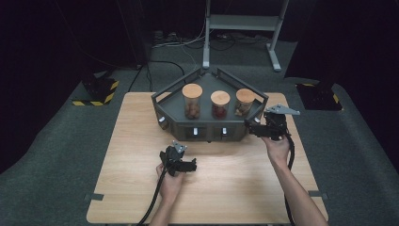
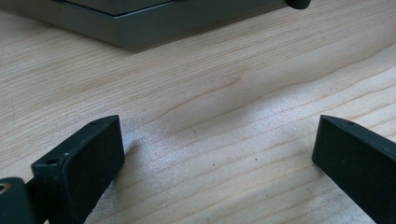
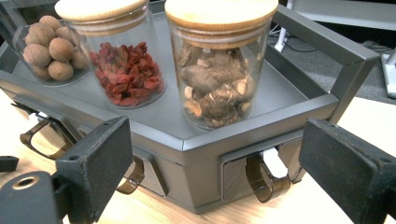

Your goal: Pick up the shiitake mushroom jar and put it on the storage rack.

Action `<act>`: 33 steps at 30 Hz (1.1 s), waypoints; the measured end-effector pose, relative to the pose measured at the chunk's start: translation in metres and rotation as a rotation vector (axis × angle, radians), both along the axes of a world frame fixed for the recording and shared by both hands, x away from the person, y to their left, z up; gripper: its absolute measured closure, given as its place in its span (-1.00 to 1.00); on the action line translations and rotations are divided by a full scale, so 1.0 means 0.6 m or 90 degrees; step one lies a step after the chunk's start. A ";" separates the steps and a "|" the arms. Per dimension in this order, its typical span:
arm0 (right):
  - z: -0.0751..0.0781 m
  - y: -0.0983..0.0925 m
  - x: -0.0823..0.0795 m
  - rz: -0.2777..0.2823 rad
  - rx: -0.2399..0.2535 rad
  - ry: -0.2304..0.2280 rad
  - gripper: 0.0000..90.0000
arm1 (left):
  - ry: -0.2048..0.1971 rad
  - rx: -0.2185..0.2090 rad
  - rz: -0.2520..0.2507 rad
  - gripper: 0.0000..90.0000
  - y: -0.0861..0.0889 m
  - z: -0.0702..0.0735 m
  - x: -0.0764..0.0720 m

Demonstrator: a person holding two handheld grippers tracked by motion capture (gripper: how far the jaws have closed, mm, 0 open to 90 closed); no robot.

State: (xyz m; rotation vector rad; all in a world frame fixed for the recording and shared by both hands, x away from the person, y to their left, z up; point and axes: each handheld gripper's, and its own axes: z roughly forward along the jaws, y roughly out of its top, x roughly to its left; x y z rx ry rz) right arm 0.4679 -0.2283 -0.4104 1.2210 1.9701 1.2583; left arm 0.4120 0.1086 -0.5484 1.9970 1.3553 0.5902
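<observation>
At right corner of grey metal drawer stand (image 3: 261,135), my right claw (image 3: 219,163) gapes empty facing loop handle (image 3: 261,179); left claw (image 2: 215,154) gapes empty over wooden desk (image 2: 233,84).

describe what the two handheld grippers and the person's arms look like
Both are black. The left gripper and right gripper each trail a thick black cable and carry a grey three-cornered plate. Their fingers are flat, black, rectangular pads with small screw holes. The forearms are bare, with no sleeves visible.

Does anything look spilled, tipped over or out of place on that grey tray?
Nothing stands out. The three cork-lidded glass jars stand upright on the grey metal tray, lids on, and no contents lie loose around them.
</observation>
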 end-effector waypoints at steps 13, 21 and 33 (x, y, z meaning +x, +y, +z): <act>-0.011 -0.010 -0.016 -0.001 -0.003 -0.002 -0.79 | 0.000 0.001 0.000 -0.95 0.000 0.000 0.000; -0.028 -0.011 -0.025 -0.002 -0.010 -0.001 -0.79 | 0.000 0.001 0.000 -0.95 0.000 0.000 0.000; -0.058 -0.017 -0.036 -0.014 0.012 0.009 -0.77 | 0.000 0.000 0.000 -0.95 0.000 0.000 0.000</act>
